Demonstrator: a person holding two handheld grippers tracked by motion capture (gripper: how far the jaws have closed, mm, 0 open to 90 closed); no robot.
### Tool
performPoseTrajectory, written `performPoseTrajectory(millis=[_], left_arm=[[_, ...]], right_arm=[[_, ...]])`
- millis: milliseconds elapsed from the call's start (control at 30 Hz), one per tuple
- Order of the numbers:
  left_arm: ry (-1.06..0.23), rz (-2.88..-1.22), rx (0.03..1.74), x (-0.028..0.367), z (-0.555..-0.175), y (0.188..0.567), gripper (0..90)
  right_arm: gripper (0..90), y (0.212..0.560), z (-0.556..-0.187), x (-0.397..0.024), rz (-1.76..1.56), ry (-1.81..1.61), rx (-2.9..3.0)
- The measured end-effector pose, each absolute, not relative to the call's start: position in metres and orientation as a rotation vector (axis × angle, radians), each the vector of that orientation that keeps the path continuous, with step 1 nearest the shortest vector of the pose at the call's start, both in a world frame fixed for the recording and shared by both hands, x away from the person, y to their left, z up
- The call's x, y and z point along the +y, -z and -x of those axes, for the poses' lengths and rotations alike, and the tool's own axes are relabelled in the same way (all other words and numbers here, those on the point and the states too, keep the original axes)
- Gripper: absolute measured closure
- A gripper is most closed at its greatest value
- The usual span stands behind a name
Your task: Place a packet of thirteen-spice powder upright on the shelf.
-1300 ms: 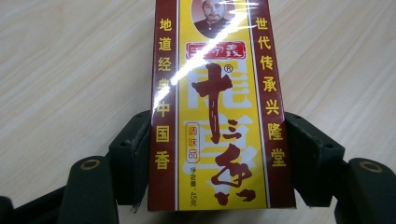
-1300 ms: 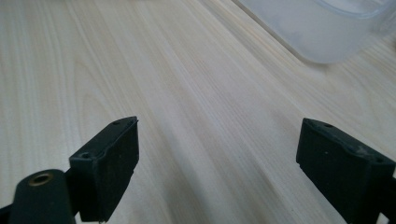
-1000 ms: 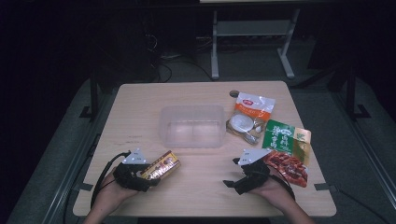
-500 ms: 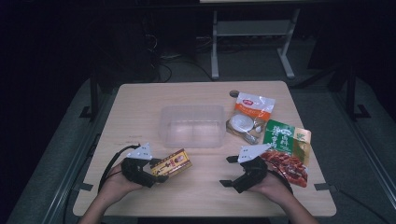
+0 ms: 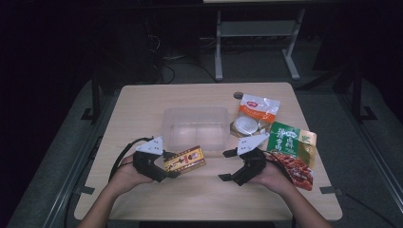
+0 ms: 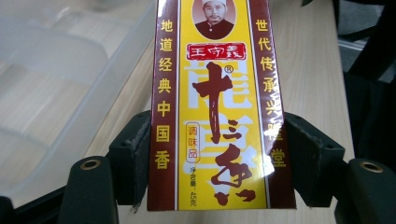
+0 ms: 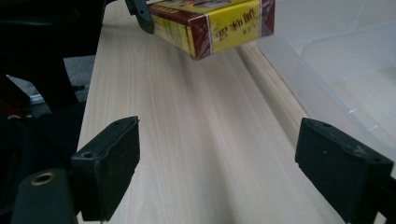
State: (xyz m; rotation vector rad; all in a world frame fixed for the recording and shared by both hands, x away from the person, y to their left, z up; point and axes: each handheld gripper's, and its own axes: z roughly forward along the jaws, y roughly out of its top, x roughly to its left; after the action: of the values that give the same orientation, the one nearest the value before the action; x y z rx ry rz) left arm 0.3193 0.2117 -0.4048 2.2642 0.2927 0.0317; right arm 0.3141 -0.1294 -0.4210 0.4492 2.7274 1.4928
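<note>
The high view looks down the table; both gripper views, close and low, share the box, perhaps lifted.

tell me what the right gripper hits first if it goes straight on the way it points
Probably the yellow box held in the left gripper. The right gripper, jaws open, looks along bare table toward it, but the box looks raised, so it might pass beneath.

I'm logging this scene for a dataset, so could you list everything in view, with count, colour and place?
seasoning box: one, yellow and maroon, clamped in the left gripper, near the tub
plastic tub: one, clear, table centre
orange-white packet: one, right of the tub
round white packet: one, below the orange-white one
green packet: one, right side
red packet: one, near right edge
table: one, light wood
left gripper: one, black, near left
right gripper: one, black, open, near right
</note>
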Motion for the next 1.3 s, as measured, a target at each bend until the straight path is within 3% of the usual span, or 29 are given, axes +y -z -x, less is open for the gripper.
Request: performPoseTrajectory(millis=[600, 900, 1300], left_arm=[[0.034, -2.280, 0.075, 0.192, -0.306, 0.408, 31.9], [0.054, -2.276, 0.060, 0.189, -0.305, 0.412, 31.9], [0.081, -2.250, 0.042, 0.189, -0.306, 0.412, 31.8]], right_arm=[[15.7, 0.412, -0.319, -0.099, -0.210, -1.586, 2.784], [27.9, 0.415, -0.313, -0.094, -0.153, -1.575, 2.799], [30.3, 0.412, -0.311, -0.096, -0.119, -1.595, 2.787]])
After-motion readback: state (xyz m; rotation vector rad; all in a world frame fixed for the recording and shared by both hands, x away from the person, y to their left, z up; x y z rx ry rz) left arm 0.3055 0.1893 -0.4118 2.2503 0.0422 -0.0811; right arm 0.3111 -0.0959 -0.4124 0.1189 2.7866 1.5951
